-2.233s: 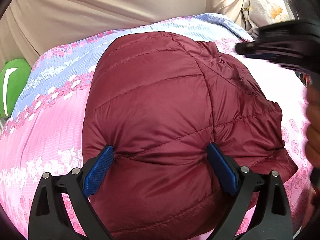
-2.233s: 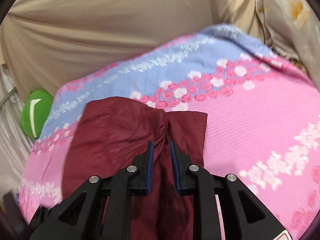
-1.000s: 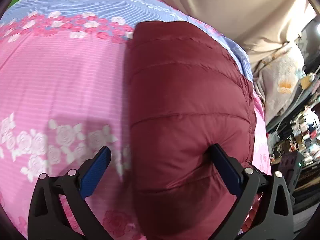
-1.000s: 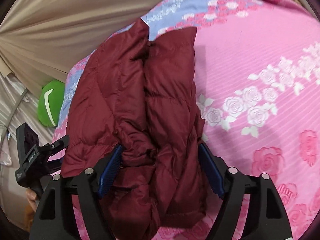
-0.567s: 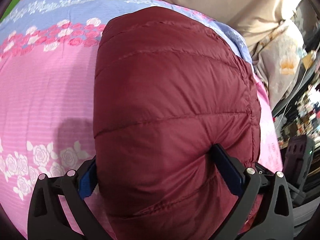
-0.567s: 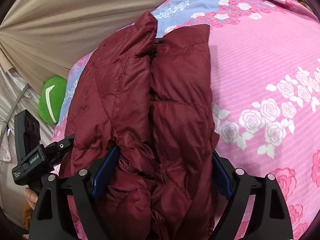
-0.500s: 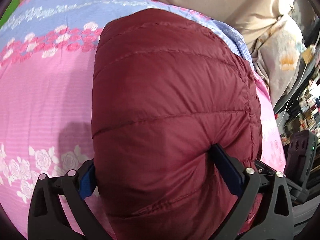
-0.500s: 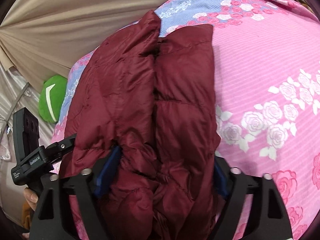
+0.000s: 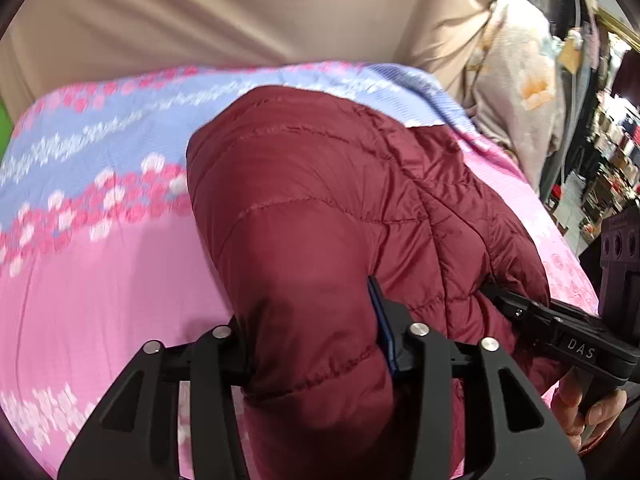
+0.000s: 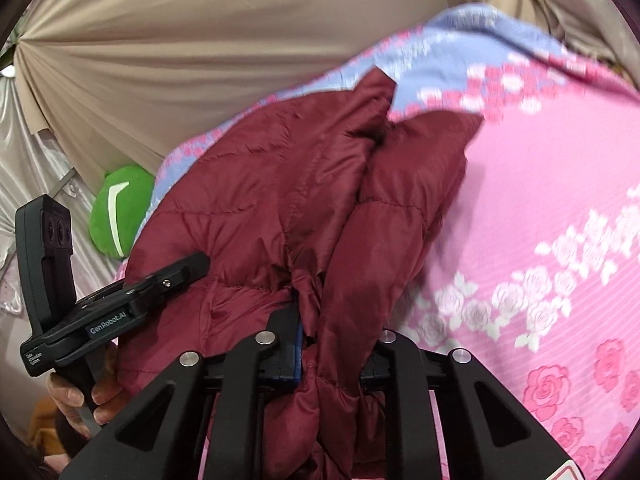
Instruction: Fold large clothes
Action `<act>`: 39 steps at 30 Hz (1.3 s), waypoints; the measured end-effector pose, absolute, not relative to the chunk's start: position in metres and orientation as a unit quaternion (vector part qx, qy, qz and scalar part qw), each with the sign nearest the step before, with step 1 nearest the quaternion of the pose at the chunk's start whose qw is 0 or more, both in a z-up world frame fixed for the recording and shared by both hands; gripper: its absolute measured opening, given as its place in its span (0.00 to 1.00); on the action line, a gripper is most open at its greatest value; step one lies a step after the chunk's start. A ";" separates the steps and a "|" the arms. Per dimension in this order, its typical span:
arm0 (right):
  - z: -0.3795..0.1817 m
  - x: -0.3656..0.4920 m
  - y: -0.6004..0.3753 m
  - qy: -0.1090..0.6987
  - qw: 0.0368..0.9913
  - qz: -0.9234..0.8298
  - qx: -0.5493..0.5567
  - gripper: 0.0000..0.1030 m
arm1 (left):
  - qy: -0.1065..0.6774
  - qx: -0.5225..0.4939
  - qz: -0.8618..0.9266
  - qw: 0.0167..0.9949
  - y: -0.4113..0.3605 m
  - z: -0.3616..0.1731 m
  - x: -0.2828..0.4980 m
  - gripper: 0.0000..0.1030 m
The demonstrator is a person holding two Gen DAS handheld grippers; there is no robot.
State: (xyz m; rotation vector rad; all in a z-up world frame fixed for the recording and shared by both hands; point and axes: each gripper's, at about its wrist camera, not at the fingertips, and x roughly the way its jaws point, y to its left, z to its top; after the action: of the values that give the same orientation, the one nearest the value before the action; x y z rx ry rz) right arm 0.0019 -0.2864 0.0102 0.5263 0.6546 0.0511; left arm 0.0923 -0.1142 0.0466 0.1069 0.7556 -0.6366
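Observation:
A maroon quilted puffer jacket (image 9: 320, 208) lies folded lengthwise on a pink and blue floral bedsheet (image 9: 100, 272). My left gripper (image 9: 312, 332) is shut on the jacket's near end, the padding bulging between its jaws. My right gripper (image 10: 336, 332) is shut on the other near edge of the jacket (image 10: 312, 200), fabric bunched between its jaws. The right gripper also shows at the right of the left wrist view (image 9: 560, 332), and the left gripper at the left of the right wrist view (image 10: 132, 300).
A beige curtain (image 9: 240, 12) hangs behind the bed. A green plush (image 10: 118, 210) sits at the bed's far left. A floral cloth (image 9: 520, 92) and cluttered shelves (image 9: 608, 168) stand at the right.
Both grippers were open around the jacket's near end and have now closed on it. The views have tilted and the jacket looks bunched and slightly lifted at the near end.

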 end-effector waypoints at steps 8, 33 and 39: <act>0.071 -0.019 -0.277 0.225 0.950 -0.001 0.216 0.16 | 0.268 0.067 -0.337 0.900 -0.112 0.107 0.073 0.36; 0.109 0.174 -0.181 0.158 0.959 0.131 0.197 0.18 | 0.126 0.036 -0.257 0.958 0.029 0.142 0.197 0.39; 0.006 0.245 -0.171 0.278 0.930 0.106 0.215 0.18 | 0.257 0.015 -0.228 0.939 0.037 0.030 0.271 0.39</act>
State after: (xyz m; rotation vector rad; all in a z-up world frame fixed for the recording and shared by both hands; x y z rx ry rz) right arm 0.2445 -0.1706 0.0065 0.4396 0.5698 0.2161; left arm 0.2710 0.0374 0.0305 0.0309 0.5256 -0.4660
